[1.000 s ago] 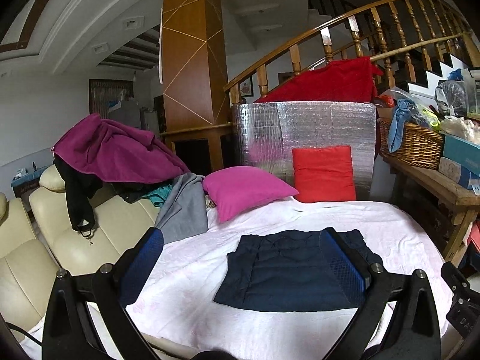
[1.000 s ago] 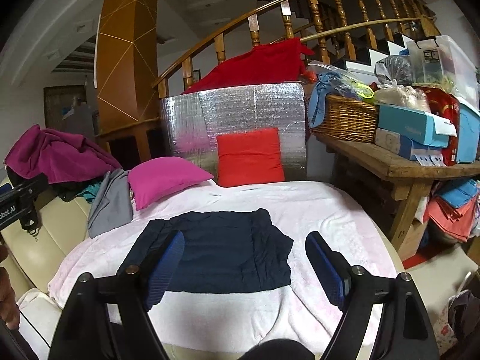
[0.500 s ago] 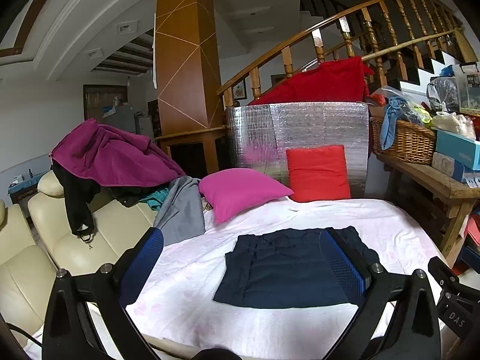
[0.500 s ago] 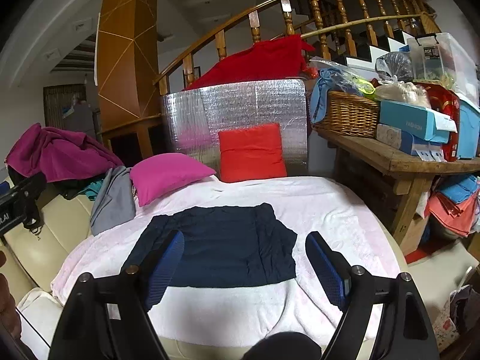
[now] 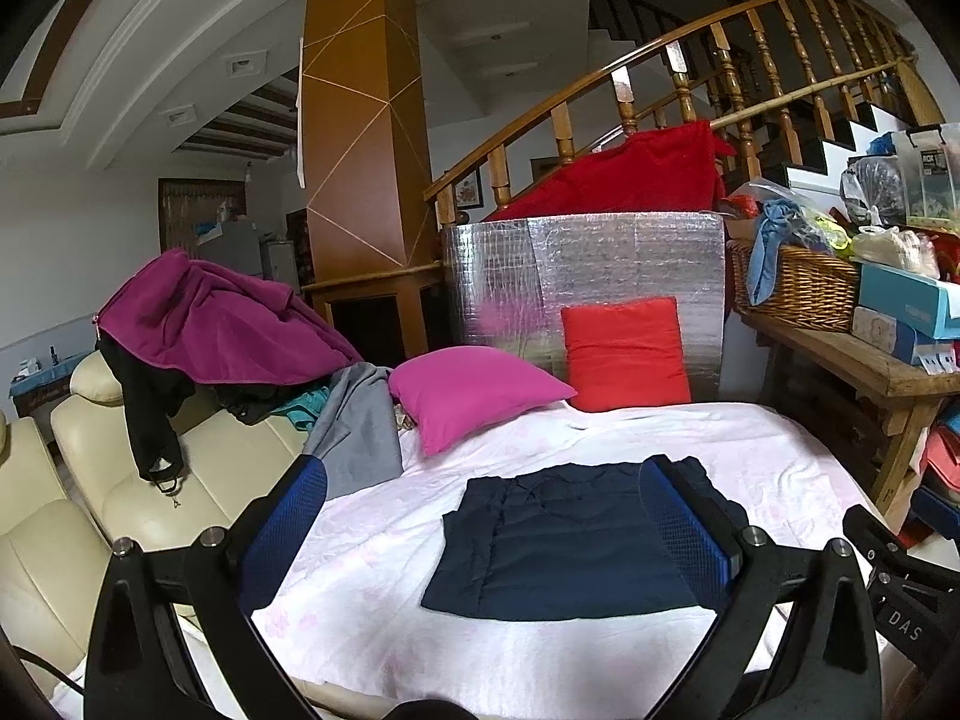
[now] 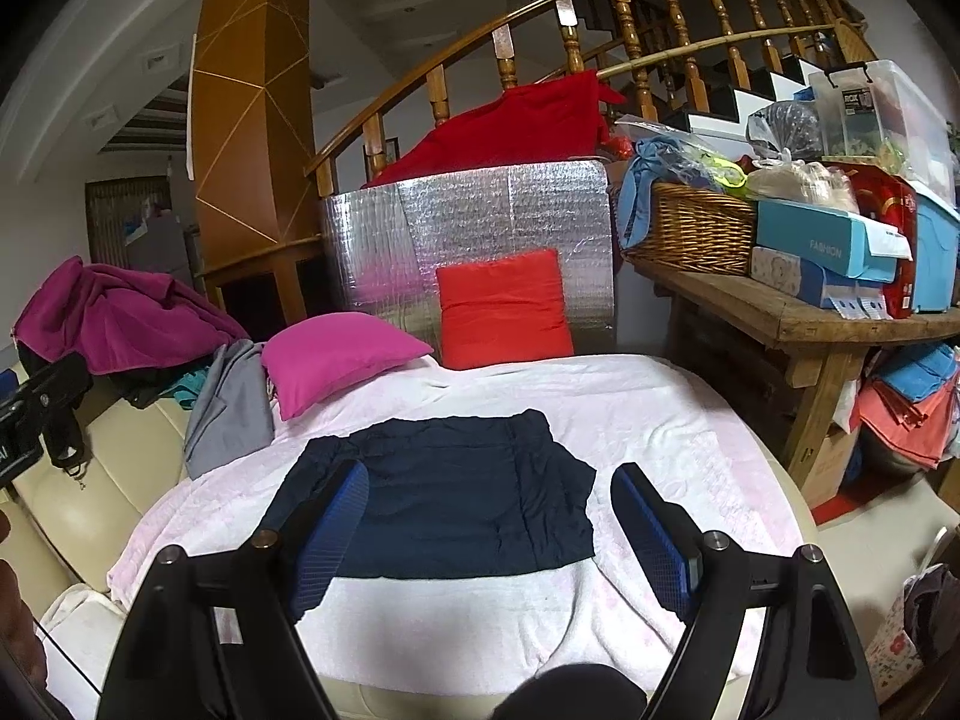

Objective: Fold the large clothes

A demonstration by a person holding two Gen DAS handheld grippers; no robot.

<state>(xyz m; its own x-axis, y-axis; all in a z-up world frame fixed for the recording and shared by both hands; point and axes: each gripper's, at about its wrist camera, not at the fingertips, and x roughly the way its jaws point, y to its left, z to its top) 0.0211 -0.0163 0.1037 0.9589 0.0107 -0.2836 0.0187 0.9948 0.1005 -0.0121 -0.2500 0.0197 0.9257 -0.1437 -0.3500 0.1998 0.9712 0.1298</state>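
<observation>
On the pale pink blanket (image 6: 690, 420), a folded navy garment (image 6: 444, 498) lies at 12 o'clock of both empty, spread grippers, left gripper (image 5: 480, 531) and right gripper (image 6: 489, 531). A careless one-sided pinch could undo its folds

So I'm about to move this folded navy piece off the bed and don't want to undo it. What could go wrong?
Its right edge is rumpled and could spill open if lifted from one side. The navy garment lies on a loose pink blanket, which an open gripper might pinch too.

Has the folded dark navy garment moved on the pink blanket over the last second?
No. The folded dark navy garment lies in the same spot below the magenta pillow.
</observation>
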